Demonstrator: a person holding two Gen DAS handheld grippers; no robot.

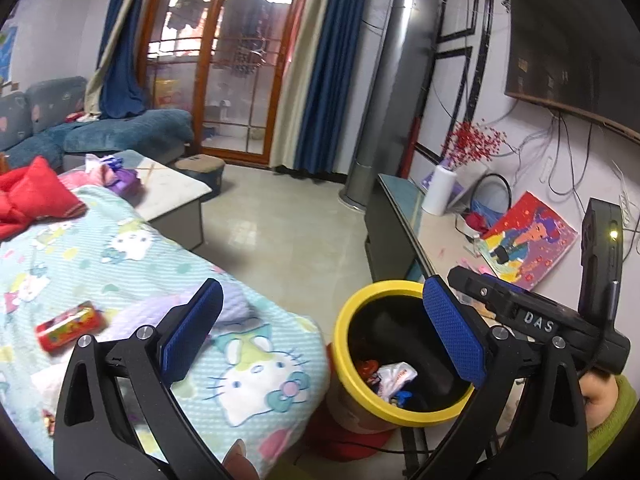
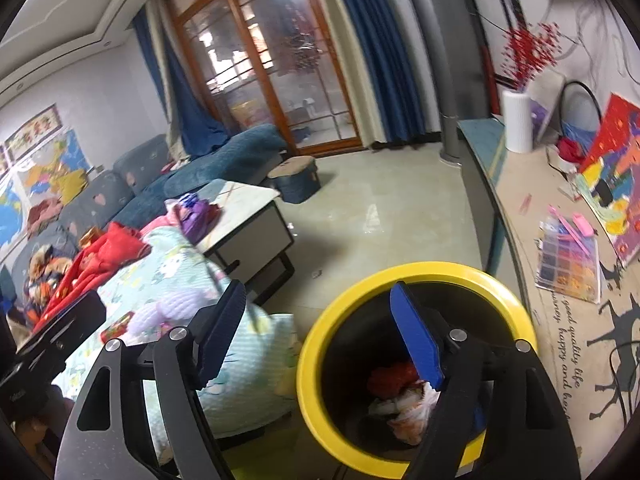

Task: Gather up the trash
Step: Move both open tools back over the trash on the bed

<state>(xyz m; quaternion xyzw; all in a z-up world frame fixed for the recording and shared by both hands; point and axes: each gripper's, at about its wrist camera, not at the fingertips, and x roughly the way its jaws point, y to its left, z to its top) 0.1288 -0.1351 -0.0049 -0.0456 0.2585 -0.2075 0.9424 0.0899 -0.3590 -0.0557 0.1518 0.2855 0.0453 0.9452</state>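
Both spread and empty, the left gripper (image 1: 320,332) and right gripper (image 2: 320,336) hover by the yellow-rimmed bin (image 1: 352,360); the left should swing toward 9 o'clock and pinch the red wrapper (image 1: 70,325) across its narrow side.

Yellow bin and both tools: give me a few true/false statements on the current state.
1. The yellow bin already holds trash. True.
2. The left tool grips a wrapper. False: open, empty.
3. The right tool is open. True.
4. The red packet lies inside the bin. False: it lies on the cartoon-cat blanket.
5. The bin stands on the white table. False: it stands on the floor beside the blanket.
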